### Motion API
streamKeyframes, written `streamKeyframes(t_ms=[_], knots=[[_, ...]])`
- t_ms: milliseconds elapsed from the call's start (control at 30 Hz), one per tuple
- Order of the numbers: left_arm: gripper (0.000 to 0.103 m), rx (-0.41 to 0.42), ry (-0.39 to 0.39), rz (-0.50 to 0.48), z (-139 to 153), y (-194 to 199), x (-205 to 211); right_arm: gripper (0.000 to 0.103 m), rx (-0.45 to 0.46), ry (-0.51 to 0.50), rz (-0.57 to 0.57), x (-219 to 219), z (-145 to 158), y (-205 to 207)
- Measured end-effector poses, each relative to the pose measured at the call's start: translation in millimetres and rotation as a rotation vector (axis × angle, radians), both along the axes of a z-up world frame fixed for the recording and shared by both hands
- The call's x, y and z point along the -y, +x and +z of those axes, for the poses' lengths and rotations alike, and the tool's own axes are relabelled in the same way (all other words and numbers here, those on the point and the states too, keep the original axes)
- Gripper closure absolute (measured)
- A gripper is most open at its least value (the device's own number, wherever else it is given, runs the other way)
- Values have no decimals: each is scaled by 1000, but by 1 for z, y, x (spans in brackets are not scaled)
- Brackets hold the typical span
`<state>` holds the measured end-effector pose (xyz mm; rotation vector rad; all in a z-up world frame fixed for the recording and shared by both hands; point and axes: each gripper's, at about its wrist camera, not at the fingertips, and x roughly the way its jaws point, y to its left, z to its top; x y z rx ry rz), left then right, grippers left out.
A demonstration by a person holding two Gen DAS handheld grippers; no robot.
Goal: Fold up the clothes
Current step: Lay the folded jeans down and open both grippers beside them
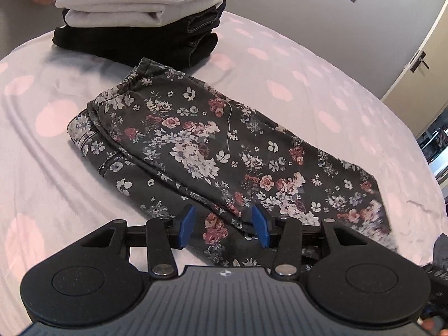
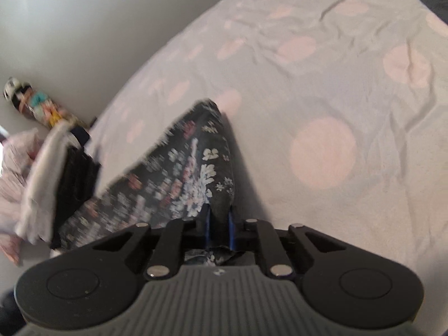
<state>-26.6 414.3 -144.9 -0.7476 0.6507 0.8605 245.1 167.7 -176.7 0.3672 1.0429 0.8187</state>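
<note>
My right claw is pinched down on a bunched end of the floral trousers; fabric fills the narrow gap between the blue pads and sticks out behind them. That end is lifted off the bed sheet, peaking up away from me. The view is motion-blurred, so I can't say which hem or corner I've got.

My left claw is spread wide with nothing in it. Its blue pads straddle the near edge of the floral trousers; whether they touch the cloth I can't tell.

Progress, my read: the trousers are already doubled lengthwise, legs stacked, elastic waistband at the far end near the folded pile. That pile, white items on top of dark ones, sits on the bed just beyond the waistband, so earlier garments look finished. Left for this piece: fold it across its length, flatten it, add it to the pile. Looks like mid-fold, with the right end going over.

View differences:
- Left wrist: whole garment layout, waistband, loose white thread on the fabric, pile, door at right. The gripped end is blurred at its right edge.
- Right wrist: the actual grip and lifted end, creased sheet beyond, pile side-on at left, a colourful object by the wall I can't identify.
</note>
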Motion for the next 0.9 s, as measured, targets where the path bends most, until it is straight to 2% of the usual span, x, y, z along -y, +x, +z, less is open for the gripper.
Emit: streamKeyframes(t_ms=[133,267,400,600,767,900], knots=[[50,2,13,-8,5,-5,2,93,27,39,-32,14,30,-12],[50,20,11,-28,14,-13,6,93,36,31,-53,39,46,-22],[50,16,23,-82,24,-17,16,93,19,10,-104,83,47,-23],[52,-34,26,-159,24,-5,28,93,38,-64,-208,148,48,-19],[52,-80,36,-213,16,7,37,93,22,-181,-232,162,36,-17],[52,-117,21,-210,7,6,34,92,48,-361,-190,140,20,-18]])
